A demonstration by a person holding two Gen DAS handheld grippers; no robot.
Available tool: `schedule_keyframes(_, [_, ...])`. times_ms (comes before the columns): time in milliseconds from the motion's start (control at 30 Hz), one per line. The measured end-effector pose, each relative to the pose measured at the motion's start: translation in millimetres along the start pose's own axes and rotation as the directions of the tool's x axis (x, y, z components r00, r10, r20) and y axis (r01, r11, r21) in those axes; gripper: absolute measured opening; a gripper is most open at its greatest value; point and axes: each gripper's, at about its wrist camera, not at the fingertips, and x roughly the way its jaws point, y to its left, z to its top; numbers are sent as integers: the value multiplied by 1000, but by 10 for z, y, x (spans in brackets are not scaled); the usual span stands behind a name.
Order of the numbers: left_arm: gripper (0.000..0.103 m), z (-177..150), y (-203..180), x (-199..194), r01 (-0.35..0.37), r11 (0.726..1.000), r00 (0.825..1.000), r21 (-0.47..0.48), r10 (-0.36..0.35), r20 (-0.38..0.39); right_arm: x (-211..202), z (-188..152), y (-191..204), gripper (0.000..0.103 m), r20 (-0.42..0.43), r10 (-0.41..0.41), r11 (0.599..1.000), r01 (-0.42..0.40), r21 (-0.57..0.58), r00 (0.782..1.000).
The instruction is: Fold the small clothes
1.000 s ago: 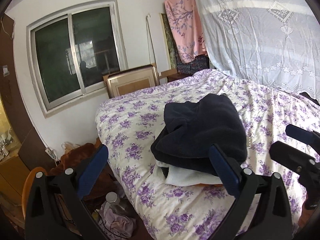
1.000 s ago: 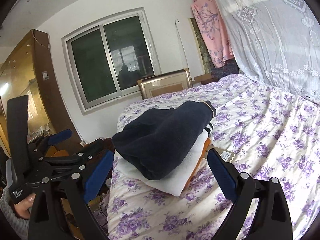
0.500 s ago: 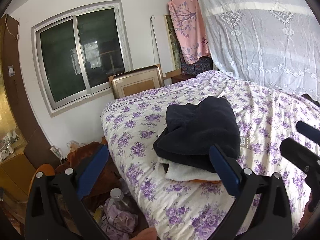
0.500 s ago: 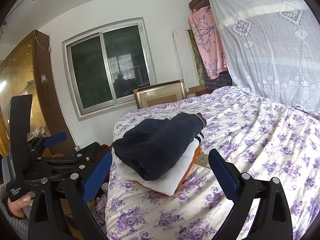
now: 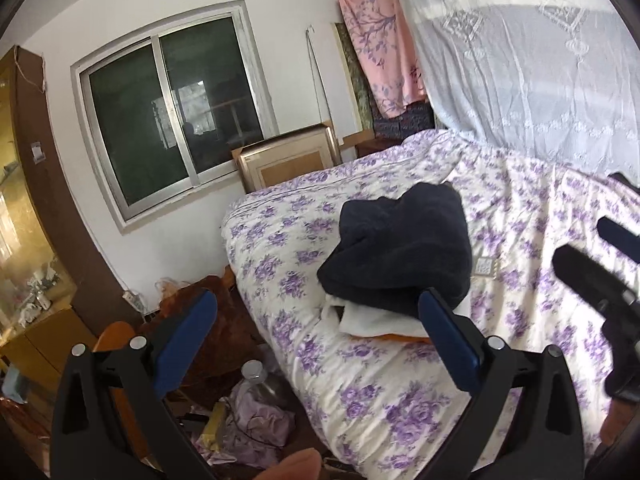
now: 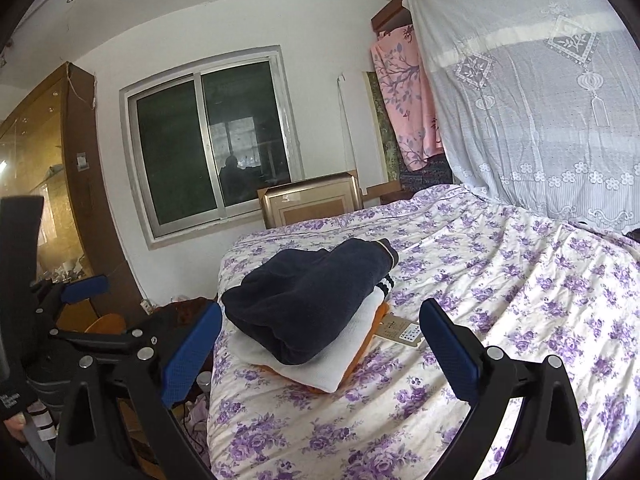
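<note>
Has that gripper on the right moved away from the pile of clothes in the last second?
Yes. The right hand-held gripper has backed away: in its view the stack of folded clothes looks smaller and farther, with more floral bedspread showing.

Dark navy folded garment [image 6: 316, 304]: thick, matt, fleecy cloth; white folded garment [image 6: 320, 372] beneath: finer matt knit; purple-flowered bed quilt [image 6: 520, 300]: smooth, creased cotton; gripper fingers [image 6: 190, 354]: matt black plastic, textured blue pads, bright metal screws.

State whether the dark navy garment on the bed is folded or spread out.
Folded: the navy garment lies as a compact bundle, doubled over, atop the white and orange pieces.
</note>
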Motion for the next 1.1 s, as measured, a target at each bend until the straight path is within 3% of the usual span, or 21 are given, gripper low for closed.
schedule_keyframes(333, [98,47,43,-24,13,999,1000,-43,-13,2,-7,17,13,99,-16,-31,999,31,-15,999])
schedule_keyframes(1100, [98,7,-24,-7,19,999,1000,-33,-19,-7,3,16,33,99,-17,-31,999,31,-16,999])
